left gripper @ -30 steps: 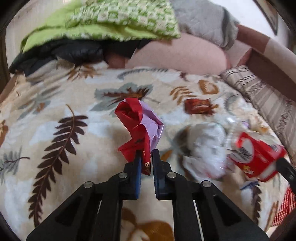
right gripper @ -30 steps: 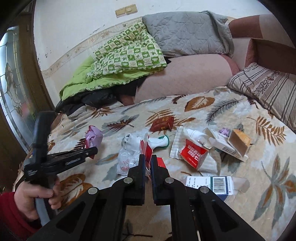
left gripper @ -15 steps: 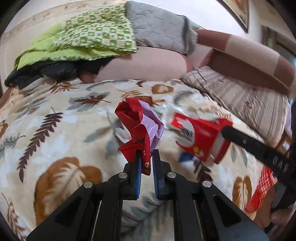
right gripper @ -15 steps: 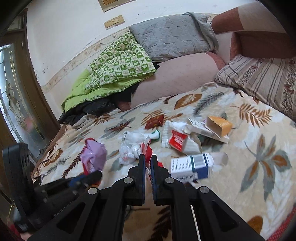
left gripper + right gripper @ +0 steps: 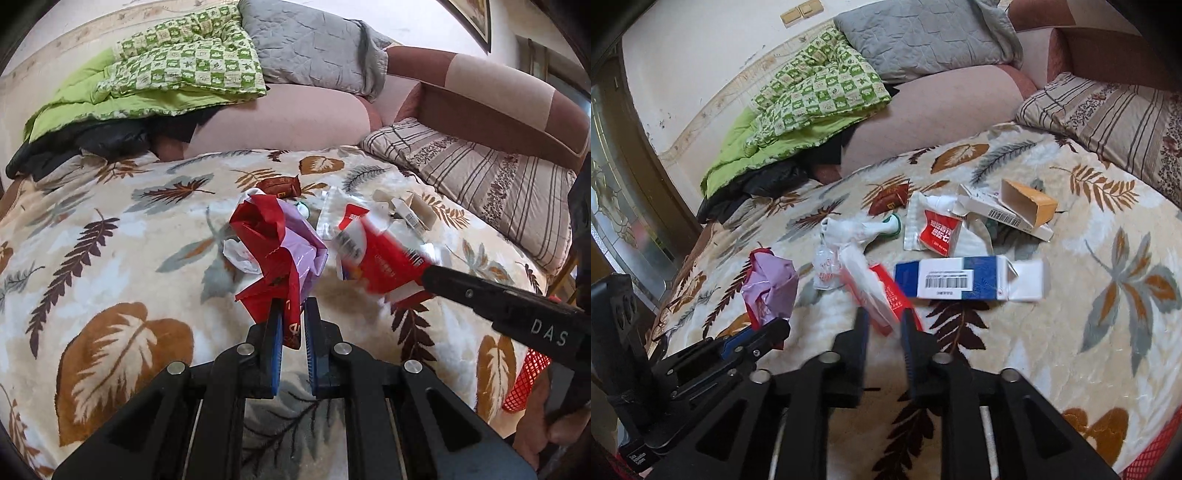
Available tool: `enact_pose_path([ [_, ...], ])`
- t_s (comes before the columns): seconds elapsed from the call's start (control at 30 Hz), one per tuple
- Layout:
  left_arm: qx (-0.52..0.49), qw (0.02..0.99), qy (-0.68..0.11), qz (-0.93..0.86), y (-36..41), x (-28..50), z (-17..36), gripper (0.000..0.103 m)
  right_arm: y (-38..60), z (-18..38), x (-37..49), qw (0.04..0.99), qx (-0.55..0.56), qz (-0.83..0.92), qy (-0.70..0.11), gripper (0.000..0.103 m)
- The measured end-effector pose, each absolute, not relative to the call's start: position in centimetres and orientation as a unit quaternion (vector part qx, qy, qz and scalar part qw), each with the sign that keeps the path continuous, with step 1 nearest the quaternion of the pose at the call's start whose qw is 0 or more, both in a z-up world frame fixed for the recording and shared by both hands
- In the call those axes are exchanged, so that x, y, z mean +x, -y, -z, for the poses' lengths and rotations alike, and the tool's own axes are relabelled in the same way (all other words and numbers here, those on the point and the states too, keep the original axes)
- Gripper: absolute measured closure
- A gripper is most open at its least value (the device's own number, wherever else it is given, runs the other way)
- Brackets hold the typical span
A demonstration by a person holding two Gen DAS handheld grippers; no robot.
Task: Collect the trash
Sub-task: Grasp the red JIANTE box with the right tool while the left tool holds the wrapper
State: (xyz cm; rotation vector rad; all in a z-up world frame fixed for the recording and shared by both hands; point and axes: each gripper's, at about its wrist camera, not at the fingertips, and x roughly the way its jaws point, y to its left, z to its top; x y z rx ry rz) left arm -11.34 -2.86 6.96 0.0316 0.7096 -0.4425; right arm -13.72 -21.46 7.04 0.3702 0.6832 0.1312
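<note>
Above the bed [image 5: 1071,332], left gripper [image 5: 293,314] clamps a wrapper [image 5: 280,251]; right gripper [image 5: 882,317], jaws part-open, loosely straddles a pack [image 5: 882,291]. Carry both clear of the carton [image 5: 967,282] toward the basket [image 5: 524,380].

A home bedroom is showing itself here: a bed [image 5: 1071,354] wearing a leaf-print blanket, a striped pillow [image 5: 1115,122] and green checked quilt [image 5: 820,96] lying by the headboard, wall switches [image 5: 801,11] sitting above.
</note>
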Motion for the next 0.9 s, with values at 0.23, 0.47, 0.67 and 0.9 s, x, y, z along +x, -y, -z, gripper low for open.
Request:
enact_pose_path([
  [0.23, -0.009, 0.914, -0.352, 0.204, 2.0, -10.7, -6.8, 0.093, 20.6, -7.0, -13.6, 0.925, 0.158, -0.07, -0.339, 0.065],
  [0.47, -0.025, 0.916, -0.353, 0.191, 1.2, -10.5, -7.0, 0.093, 22.2, -7.0, -13.9, 0.918, 0.201, -0.064, -0.336, 0.054],
  [0.67, -0.023, 0.917, -0.352, 0.189, 1.2, -10.5, -7.1, 0.093, 23.5, -4.0, -12.3, 0.871, 0.26, -0.072, -0.41, 0.053],
  [0.9, -0.031, 0.918, -0.351, 0.183, 0.7, -10.5, -7.4, 0.092, 20.8, -2.2, -11.1, 0.855, 0.232, -0.081, -0.458, 0.051],
])
